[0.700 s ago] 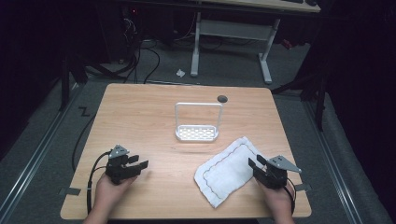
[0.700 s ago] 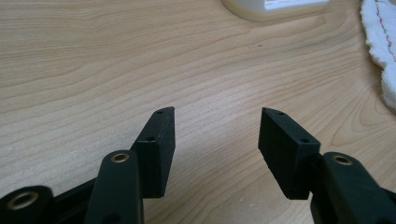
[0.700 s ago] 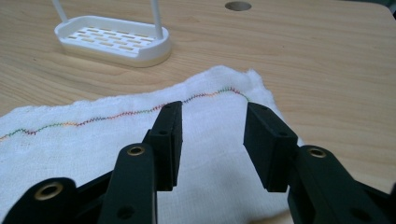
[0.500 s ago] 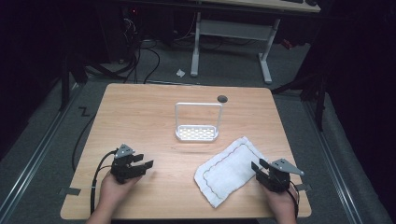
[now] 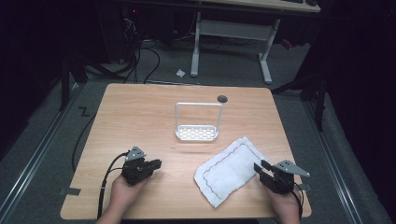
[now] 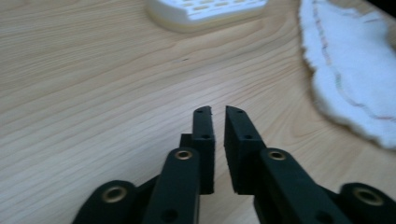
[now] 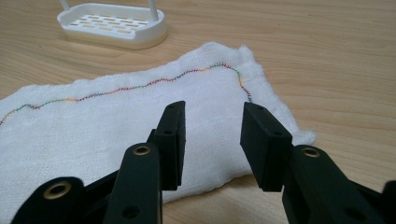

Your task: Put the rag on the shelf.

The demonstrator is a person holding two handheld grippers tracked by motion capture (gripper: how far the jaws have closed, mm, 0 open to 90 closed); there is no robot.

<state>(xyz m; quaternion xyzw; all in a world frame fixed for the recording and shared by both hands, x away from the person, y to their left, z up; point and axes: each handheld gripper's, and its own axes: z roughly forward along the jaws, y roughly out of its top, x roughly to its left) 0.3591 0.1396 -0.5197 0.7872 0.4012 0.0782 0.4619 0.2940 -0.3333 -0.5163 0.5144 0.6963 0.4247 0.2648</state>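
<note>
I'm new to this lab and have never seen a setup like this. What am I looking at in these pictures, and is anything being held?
No robot here: a person sits at a wooden table holding a hand-operated gripper in each hand. The high view looks down from above; the left gripper and right gripper show near the bottom. The other two pictures come from cameras riding on each gripper, looking along its black jaws. On the table lie a white cloth with coloured stitching and a small white rack with a wire handle. Nothing is held: the left jaws are nearly closed on nothing, the right jaws open above the cloth's edge.
</note>
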